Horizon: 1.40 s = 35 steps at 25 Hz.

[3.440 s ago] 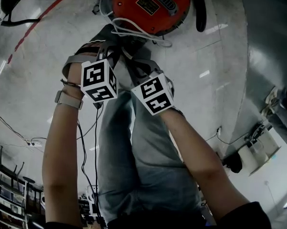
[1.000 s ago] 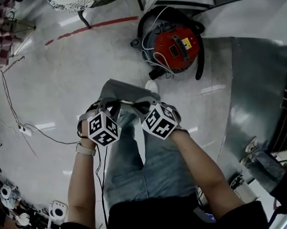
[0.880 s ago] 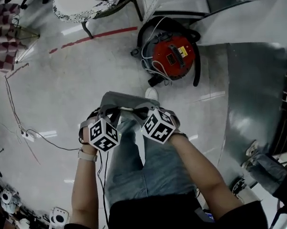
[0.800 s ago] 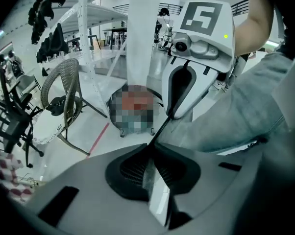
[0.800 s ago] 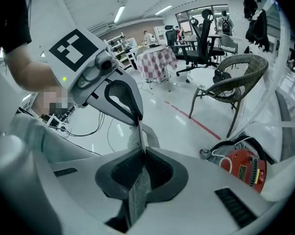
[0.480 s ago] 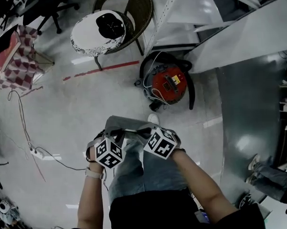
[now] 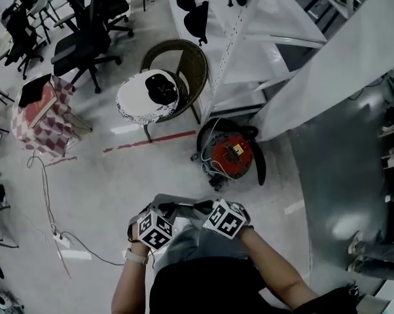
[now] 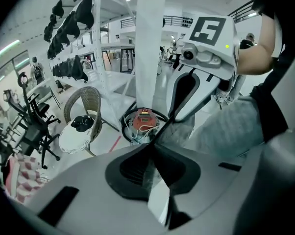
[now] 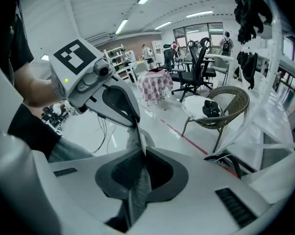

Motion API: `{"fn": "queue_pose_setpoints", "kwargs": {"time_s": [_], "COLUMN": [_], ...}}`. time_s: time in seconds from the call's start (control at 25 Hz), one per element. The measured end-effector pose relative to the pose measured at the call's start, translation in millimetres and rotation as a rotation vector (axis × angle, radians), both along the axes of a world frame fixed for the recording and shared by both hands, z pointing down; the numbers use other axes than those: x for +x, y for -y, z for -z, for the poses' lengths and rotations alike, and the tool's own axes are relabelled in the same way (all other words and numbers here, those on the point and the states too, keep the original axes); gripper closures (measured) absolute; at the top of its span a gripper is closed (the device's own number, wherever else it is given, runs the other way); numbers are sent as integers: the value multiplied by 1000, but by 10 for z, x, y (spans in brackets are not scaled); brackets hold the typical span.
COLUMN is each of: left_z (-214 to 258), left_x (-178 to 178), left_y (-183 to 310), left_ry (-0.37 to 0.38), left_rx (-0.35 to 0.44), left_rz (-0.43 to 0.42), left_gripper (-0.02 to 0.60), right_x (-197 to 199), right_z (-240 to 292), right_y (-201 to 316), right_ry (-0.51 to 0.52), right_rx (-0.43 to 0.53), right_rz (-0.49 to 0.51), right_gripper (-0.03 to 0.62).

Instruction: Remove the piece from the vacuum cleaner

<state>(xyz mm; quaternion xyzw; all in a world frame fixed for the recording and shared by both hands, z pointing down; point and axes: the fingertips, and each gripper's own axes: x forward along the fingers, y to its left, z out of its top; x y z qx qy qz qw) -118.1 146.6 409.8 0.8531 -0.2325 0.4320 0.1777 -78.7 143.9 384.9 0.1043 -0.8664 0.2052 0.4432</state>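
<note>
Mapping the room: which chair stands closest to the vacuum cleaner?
The brown wicker chair with the round white cushion, right beside the red vacuum cleaner; the black office chairs stand farther off.

Shiny grey floor point(image 7: 105, 195) with a red tape line point(image 7: 151, 141), plus a wicker chair point(image 7: 186, 56), black office chairs point(image 7: 86, 44), white metal rack point(image 7: 239, 31) and checkered-cloth table point(image 7: 43, 123).

A wicker chair point(image 7: 184, 64) with a round white cushion point(image 7: 139, 102) and a black item point(image 7: 161, 87) on it stands well ahead of the left gripper point(image 7: 165, 208), beyond a red floor line point(image 7: 151, 140). Farther ahead and to the left, a checked cloth point(image 7: 43, 120) drapes a small stand near black office chairs point(image 7: 86, 41). White shelving point(image 7: 249, 38) hung with dark garments point(image 7: 197, 18) rises ahead of the right gripper point(image 7: 199, 208). A glossy grey panel point(image 7: 334, 162) lies to its right.
</note>
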Motion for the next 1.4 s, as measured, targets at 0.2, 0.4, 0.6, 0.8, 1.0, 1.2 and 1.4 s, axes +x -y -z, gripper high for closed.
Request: {"fn": "queue_pose_setpoints", "kwargs": {"time_s": [0.2, 0.4, 0.6, 0.8, 1.0, 1.2, 1.4], "left_z": [388, 659, 914, 1133, 1320, 1422, 1467], "left_x": [-29, -80, -142, -174, -226, -250, -243], "left_y": [-2, 47, 111, 189, 238, 279, 270], "left_ry": [-22, -10, -8, -9, -23, -25, -19], "left_rx": [39, 92, 126, 163, 197, 232, 257], "left_rz": [-24, -44, -48, -39, -32, -19, -20], "left_gripper": [528, 528, 528, 528, 528, 528, 528], "right_x": [-44, -93, -146, -179, -222, -241, -221], "right_z": [396, 660, 904, 1121, 1307, 1386, 1396], "right_y": [-27, -23, 3, 76, 117, 170, 143], "right_ry": [34, 35, 37, 37, 48, 59, 61], "right_rx": [51, 70, 76, 107, 142, 164, 193], "right_rz": [0, -15, -30, -29, -27, -32, -31], "right_gripper": [549, 550, 551, 551, 551, 549, 551]}}
